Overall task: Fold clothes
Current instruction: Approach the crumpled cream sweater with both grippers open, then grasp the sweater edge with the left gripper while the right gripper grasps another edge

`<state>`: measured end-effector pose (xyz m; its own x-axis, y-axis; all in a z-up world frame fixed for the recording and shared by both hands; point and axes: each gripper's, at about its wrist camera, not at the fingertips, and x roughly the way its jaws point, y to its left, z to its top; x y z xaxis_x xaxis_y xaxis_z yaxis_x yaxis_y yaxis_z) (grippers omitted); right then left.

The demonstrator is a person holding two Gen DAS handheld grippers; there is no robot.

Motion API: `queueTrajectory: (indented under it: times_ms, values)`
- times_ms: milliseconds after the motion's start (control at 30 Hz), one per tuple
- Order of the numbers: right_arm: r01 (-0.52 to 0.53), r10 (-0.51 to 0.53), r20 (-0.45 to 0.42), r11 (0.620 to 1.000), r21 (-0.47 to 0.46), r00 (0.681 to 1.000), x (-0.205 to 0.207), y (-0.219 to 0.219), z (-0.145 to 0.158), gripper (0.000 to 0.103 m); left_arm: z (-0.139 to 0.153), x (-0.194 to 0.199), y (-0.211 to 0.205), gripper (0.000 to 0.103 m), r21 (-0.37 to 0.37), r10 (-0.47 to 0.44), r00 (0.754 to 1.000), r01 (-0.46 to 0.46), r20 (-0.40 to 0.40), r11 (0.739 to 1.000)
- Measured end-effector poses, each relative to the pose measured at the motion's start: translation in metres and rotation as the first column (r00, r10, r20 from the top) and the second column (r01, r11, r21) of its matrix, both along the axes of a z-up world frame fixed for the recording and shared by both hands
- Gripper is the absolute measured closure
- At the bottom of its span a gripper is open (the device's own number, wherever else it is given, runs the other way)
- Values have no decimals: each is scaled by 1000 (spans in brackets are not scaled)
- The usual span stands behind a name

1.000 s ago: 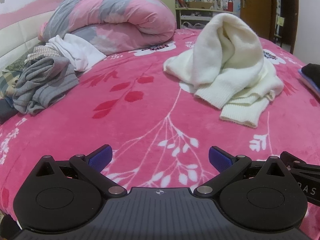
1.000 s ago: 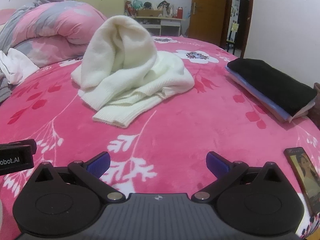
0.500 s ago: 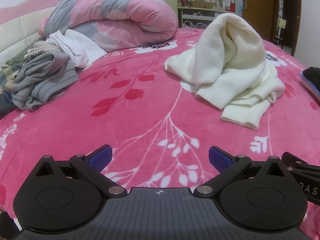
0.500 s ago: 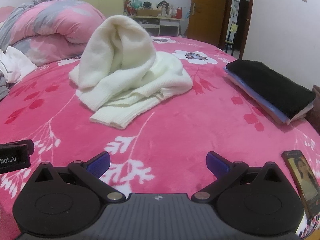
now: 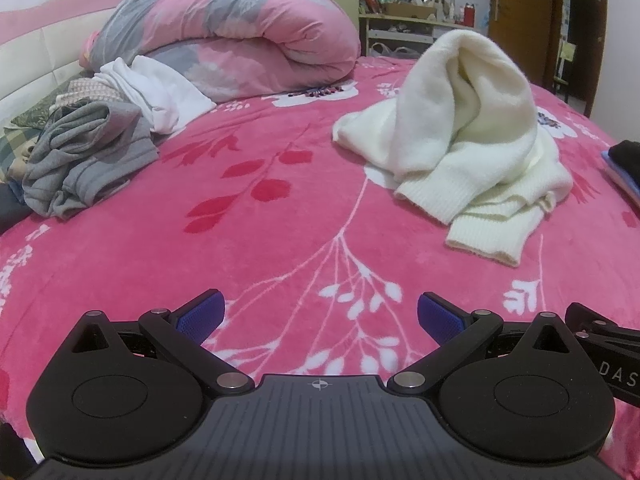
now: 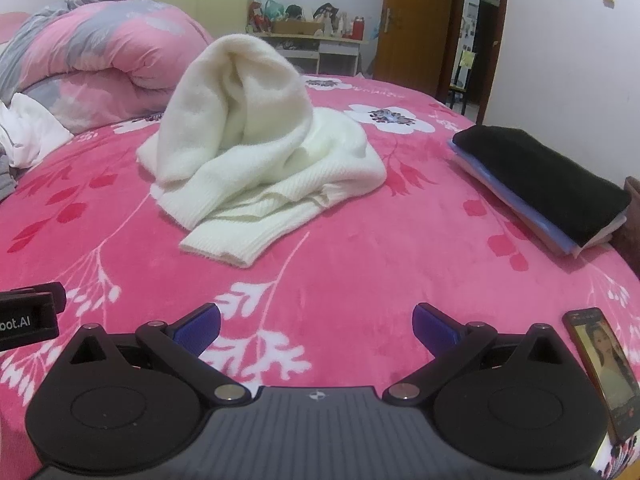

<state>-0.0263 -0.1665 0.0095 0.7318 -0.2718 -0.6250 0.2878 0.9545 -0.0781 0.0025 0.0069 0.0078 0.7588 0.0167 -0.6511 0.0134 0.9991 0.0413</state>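
A cream sweater is heaped unfolded mid-bed on the pink blanket, within reach of both tools. The left gripper and right gripper are held wide apart, empty, aimed toward it.

Our kit: left gripper & right gripper, both black w/ blue ribbed fingertips, silver pivot screws, grey ribbed base, white crosshair mark.
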Motion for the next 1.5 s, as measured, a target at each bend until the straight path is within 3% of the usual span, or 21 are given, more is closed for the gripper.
queueTrajectory:
  times_ms: [433,633,900,1067,1300,1500]
  values:
    - [-1,1,-3,1000,-5,1000,7,-1,0,0,-2,7,0,0,-8,-10,1000,10,-3,1000]
    - [-9,9,5,1000,-7,1000,14,-4,-2,0,-3,15,1,0,-65,-28,999,29,19,997]
    - [-41,42,67,999,-16,997,34,-20,-3,0,2,48,1,0,-159,-59,995,71,80,985]
    - [-70,73,119,997,-31,990,62,-41,-2,0,10,81,-16,0,-125,-131,982,148,137,981]
    - [-56,44,160,996,70,986,104,-96,-6,1,4,115,-67,0,-20,-372,914,380,159,925]
    - [-54,17,153,969,242,988,153,-149,-14,12,-11,131,-123,7,117,-540,820,527,190,841]
